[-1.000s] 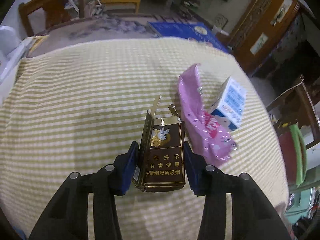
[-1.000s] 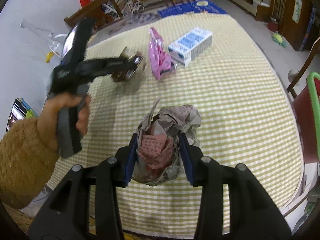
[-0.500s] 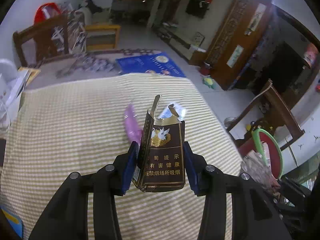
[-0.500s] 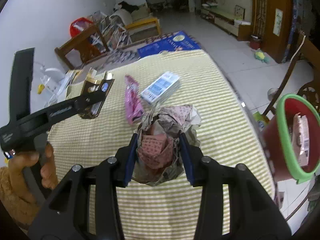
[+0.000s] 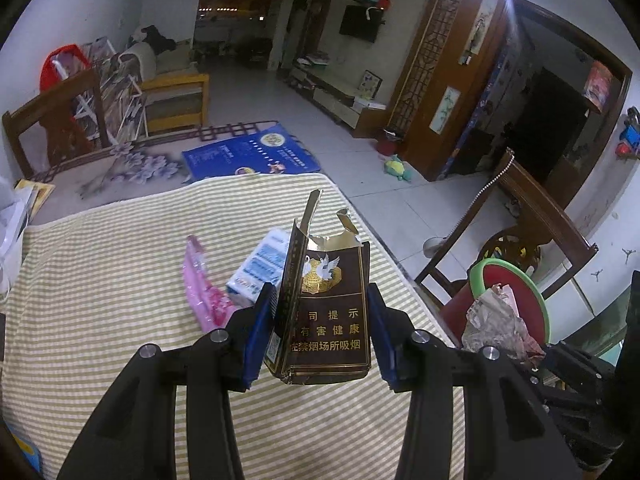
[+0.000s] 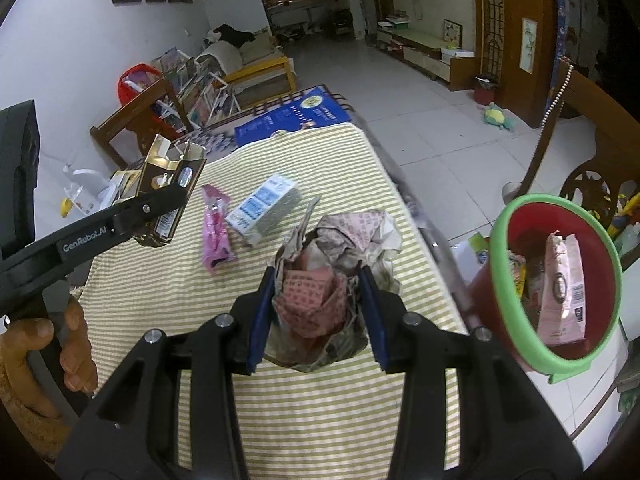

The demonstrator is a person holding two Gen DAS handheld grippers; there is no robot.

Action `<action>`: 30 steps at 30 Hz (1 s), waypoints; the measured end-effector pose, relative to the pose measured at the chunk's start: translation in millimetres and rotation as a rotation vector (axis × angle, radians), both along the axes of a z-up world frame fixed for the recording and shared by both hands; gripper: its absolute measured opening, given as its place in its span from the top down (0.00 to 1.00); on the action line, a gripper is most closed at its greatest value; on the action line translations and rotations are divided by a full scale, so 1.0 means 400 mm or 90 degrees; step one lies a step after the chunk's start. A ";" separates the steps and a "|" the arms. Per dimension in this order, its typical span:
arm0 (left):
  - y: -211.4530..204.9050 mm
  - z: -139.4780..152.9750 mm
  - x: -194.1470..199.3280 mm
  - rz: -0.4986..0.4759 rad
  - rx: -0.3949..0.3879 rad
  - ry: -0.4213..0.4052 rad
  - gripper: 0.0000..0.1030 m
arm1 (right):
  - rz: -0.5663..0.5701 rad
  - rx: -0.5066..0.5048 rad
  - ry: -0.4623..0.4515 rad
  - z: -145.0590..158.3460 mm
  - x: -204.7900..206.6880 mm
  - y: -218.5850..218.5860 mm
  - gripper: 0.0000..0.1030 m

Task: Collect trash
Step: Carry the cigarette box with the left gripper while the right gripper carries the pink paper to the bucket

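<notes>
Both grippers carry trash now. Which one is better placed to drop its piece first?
Probably the right gripper: its crumpled paper wad sits beside the red, green-rimmed bin; the left gripper, holding the brown cigarette pack, is farther away.

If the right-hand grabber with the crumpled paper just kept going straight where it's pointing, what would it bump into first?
Probably the striped tablecloth, near the blue-and-white carton; depth is hard to judge. The right gripper aims left of the red bin.

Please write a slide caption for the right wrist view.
Right gripper carries crumpled paper toward red bin.
</notes>
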State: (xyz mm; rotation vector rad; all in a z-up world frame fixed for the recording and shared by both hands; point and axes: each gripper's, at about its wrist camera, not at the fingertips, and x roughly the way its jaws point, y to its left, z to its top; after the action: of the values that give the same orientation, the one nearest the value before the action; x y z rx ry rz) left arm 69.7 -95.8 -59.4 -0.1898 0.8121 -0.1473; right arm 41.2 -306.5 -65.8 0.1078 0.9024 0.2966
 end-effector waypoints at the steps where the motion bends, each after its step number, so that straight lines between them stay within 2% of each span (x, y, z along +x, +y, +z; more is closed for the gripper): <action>1: -0.009 0.000 0.003 0.000 0.001 0.001 0.59 | -0.002 0.001 0.000 0.000 0.004 -0.014 0.61; 10: -0.102 0.008 0.023 0.000 0.005 0.004 0.58 | -0.018 0.010 -0.003 -0.003 0.036 -0.122 0.60; 15: -0.190 0.015 0.040 -0.025 0.007 0.004 0.58 | -0.054 0.012 -0.007 -0.010 0.041 -0.222 0.60; 24: -0.437 -0.025 0.084 -0.144 -0.007 0.043 0.58 | -0.182 -0.005 0.015 -0.043 0.017 -0.485 0.60; 30: -0.606 -0.041 0.093 -0.241 0.005 0.048 0.58 | -0.238 -0.021 0.025 -0.065 -0.006 -0.591 0.60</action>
State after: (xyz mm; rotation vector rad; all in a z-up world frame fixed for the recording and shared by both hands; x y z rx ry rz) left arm 106.9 -338.3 -75.7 -0.0322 0.9180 -0.4950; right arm 38.7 -542.7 -91.8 0.2489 0.9060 -0.0682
